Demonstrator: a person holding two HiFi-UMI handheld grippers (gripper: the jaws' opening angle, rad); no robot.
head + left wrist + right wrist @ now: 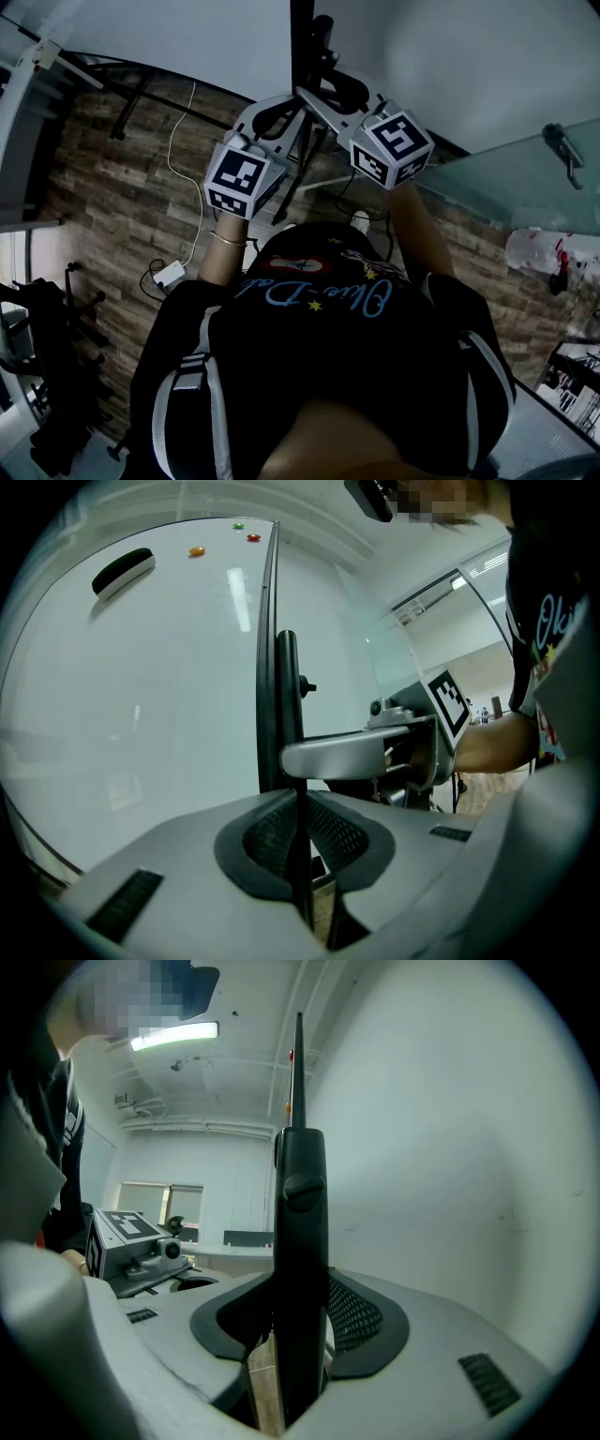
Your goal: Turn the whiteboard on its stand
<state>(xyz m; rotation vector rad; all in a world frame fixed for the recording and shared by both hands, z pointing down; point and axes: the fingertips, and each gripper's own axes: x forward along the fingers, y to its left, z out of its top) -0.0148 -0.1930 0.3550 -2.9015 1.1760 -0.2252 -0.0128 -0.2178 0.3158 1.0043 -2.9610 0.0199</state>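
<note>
**Both claws clamped at the whiteboard's edge**

The left claw (302, 855) is closed on the thin dark rim of the whiteboard (141, 696). The board's white face fills 9 to 12 o'clock, with an eraser (123, 571) at 11. The right claw (298, 1335) pinches a black upright bar (300, 1222) at the board's edge, with white surface toward 3 o'clock.

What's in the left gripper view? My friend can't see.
The left gripper has its jaws shut on the black edge of a whiteboard. An eraser and magnets sit near its top. The right gripper clamps the black post beside it.
</note>
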